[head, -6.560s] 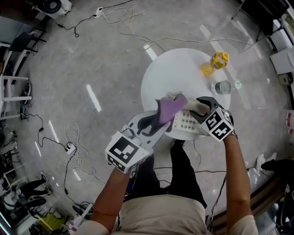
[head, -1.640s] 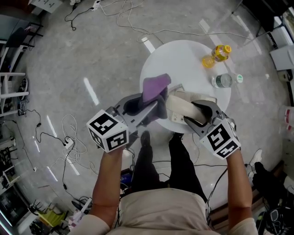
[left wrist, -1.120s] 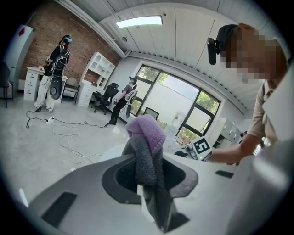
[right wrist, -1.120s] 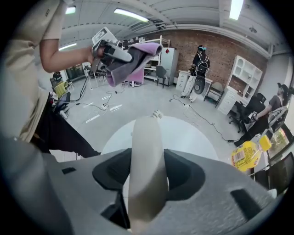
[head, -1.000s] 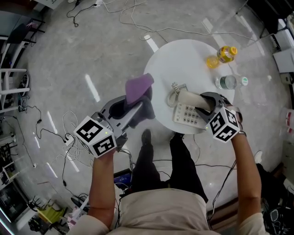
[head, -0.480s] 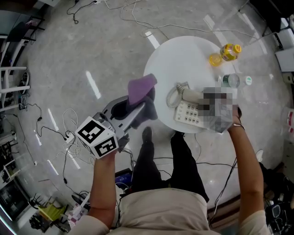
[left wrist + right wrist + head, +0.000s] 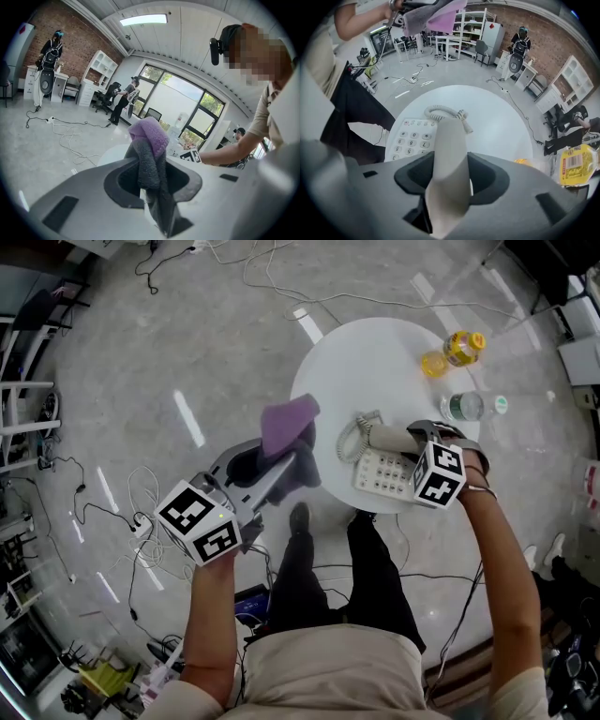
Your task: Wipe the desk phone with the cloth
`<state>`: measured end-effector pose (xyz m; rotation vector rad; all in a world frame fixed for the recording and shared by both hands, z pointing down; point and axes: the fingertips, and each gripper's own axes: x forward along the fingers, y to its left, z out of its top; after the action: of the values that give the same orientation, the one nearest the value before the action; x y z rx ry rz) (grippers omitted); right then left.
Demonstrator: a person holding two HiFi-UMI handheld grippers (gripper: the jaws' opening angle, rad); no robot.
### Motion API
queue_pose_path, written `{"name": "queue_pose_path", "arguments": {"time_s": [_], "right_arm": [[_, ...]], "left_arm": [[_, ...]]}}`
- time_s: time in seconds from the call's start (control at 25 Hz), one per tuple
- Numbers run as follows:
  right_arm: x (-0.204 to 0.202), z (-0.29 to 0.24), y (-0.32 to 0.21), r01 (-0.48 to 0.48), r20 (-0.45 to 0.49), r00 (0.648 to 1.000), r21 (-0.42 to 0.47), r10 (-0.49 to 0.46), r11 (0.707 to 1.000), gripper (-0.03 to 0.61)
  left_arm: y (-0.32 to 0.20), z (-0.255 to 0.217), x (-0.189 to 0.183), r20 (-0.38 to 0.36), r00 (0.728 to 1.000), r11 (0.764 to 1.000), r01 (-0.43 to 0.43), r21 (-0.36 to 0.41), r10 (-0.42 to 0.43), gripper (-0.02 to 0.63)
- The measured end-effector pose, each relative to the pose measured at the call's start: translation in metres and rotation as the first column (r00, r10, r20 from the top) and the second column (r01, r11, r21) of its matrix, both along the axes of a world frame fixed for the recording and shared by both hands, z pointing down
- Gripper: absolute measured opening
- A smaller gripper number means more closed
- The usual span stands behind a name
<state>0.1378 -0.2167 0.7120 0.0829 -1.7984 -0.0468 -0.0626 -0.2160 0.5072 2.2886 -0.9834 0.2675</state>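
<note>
The left hand-held gripper (image 7: pixel 281 463) hangs off the round white table (image 7: pixel 370 357), at about 8 o'clock from it. Its jaws are pressed together on the cloth (image 7: pixel 287 420), which is grey with a purple end standing up above them. The desk phone (image 7: pixel 382 474) lies at the table's 6 o'clock edge, keypad up, with its coiled cord (image 7: pixel 347 435) at its 10 o'clock. The right hand-held gripper (image 7: pixel 405 440) points steeply down, its jaws clamped wide on the cream handset (image 7: pixel 382 436) at the keypad's 12 o'clock side. Whether the handset rests on the phone, I cannot tell. A yellow bottle (image 7: pixel 453 348) and a clear water bottle (image 7: pixel 466 408) are at the table's 2 and 3 o'clock.
</note>
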Motion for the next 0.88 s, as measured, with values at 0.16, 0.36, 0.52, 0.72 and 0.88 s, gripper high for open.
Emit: {"name": "queue_pose_path", "arguments": {"time_s": [0.16,0.36,0.52,0.72,0.88], "right_arm": [[0.002,-0.001,0.000,-0.026,0.014,1.000,-0.030,0.027,0.999,0.209],[-0.003,-0.006,0.001,-0.025,0.045,0.999,-0.017,0.026,1.000,0.206],[-0.010,-0.001,0.006,-0.001,0.039,0.999,-0.019,0.002,1.000,0.207],[-0.010,0.005,0.004,-0.010,0.022,1.000,-0.013,0.011,1.000,0.213],[-0.013,-0.005,0.001,-0.034,0.031,0.999,0.007,0.033,0.999,0.253]], "left_arm": [[0.000,-0.005,0.000,0.002,1.000,1.000,-0.003,0.007,0.003,0.091],[0.004,-0.014,-0.007,0.004,1.000,1.000,-0.001,0.014,0.001,0.091],[0.007,-0.014,-0.012,0.007,1.000,1.000,0.001,0.016,-0.001,0.091],[0.010,-0.015,-0.015,0.009,1.000,1.000,0.009,0.017,-0.009,0.091],[0.013,-0.022,-0.019,0.005,1.000,1.000,0.013,0.029,-0.013,0.091]]}}
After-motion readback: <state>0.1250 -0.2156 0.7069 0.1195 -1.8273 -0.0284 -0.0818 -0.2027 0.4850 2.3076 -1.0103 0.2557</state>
